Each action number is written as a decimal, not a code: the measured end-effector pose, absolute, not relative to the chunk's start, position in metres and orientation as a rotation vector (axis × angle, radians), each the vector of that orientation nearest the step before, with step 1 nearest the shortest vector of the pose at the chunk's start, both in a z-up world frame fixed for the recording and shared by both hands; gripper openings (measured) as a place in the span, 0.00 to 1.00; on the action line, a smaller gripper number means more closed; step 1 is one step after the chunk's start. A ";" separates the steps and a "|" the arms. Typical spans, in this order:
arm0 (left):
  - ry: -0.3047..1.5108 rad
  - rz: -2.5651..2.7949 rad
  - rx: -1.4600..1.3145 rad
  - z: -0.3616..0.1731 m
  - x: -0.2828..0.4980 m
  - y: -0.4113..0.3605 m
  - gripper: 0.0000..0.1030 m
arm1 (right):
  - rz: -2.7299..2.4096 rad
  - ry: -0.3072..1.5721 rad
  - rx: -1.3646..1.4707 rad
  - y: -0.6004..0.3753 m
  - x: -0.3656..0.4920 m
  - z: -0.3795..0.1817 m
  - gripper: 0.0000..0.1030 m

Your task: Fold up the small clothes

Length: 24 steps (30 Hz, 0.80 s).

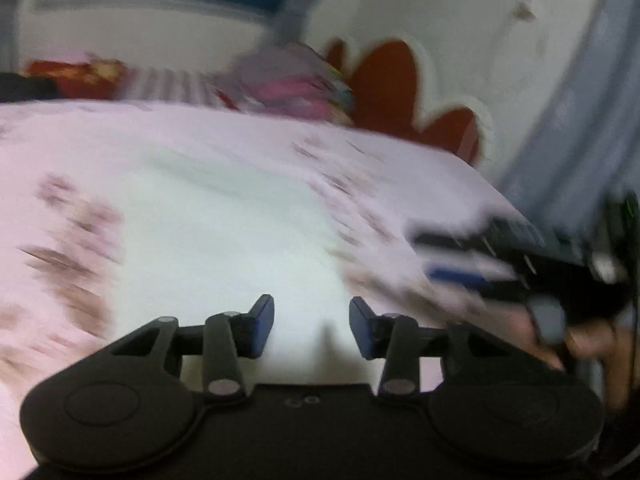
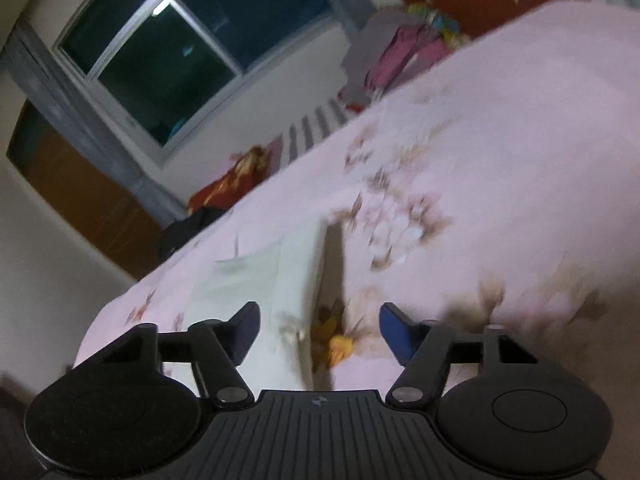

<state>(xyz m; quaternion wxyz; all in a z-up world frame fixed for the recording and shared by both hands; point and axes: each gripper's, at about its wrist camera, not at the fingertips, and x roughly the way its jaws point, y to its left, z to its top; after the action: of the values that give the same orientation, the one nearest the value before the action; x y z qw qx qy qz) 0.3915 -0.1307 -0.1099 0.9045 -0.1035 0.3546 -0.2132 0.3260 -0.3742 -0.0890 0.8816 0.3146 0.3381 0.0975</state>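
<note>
Directly ahead of the left tool point(image 1: 311, 326) lies the pale white folded cloth garment point(image 1: 224, 216) on the pink floral bed point(image 1: 400, 168); right tool point(image 2: 318, 330) straddles its edge, both parted, empty.

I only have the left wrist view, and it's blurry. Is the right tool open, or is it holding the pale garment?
Observer: The right tool is open, its pads clear of the pale garment.
Operator: Does the garment lie flat on that side?
Observer: No, the edge in front of the tool looks raised, with a shadow beside it.
Operator: Anything near that edge?
Observer: A yellow-orange patch shows right beside it; I cannot tell what it is.
</note>
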 end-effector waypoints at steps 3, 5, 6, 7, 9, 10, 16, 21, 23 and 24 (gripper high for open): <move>0.773 -0.363 -0.287 -0.118 0.407 -0.095 0.43 | 0.263 0.755 0.661 -0.355 0.331 -0.101 0.64; 0.823 -0.359 -0.350 -0.131 0.418 -0.083 0.44 | 0.284 0.775 0.652 -0.343 0.332 -0.106 0.64; 0.854 -0.369 -0.371 -0.139 0.423 -0.078 0.45 | 0.281 0.784 0.646 -0.338 0.336 -0.109 0.64; 0.865 -0.376 -0.394 -0.147 0.430 -0.074 0.45 | 0.285 0.792 0.649 -0.337 0.340 -0.113 0.64; 0.872 -0.379 -0.432 -0.155 0.429 -0.066 0.45 | 0.290 0.818 0.645 -0.328 0.349 -0.117 0.64; 0.871 -0.387 -0.446 -0.158 0.430 -0.065 0.45 | 0.297 0.835 0.629 -0.322 0.353 -0.121 0.56; 0.857 -0.446 -0.455 -0.163 0.441 -0.052 0.39 | 0.287 0.884 0.530 -0.293 0.357 -0.117 0.13; 0.825 -0.424 -0.462 -0.166 0.446 -0.012 0.20 | 0.389 0.865 0.532 -0.253 0.362 -0.094 0.13; 0.842 -0.457 -0.476 -0.164 0.446 0.004 0.33 | 0.355 0.876 0.466 -0.243 0.359 -0.093 0.13; 0.836 -0.480 -0.497 -0.162 0.444 0.009 0.41 | 0.305 0.883 0.441 -0.245 0.358 -0.097 0.13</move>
<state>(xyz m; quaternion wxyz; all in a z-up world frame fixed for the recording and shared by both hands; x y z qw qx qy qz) 0.4438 0.0087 -0.1622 0.8566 -0.2364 0.3976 -0.2285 0.3578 -0.2453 -0.0969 0.8696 0.2108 0.4220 0.1460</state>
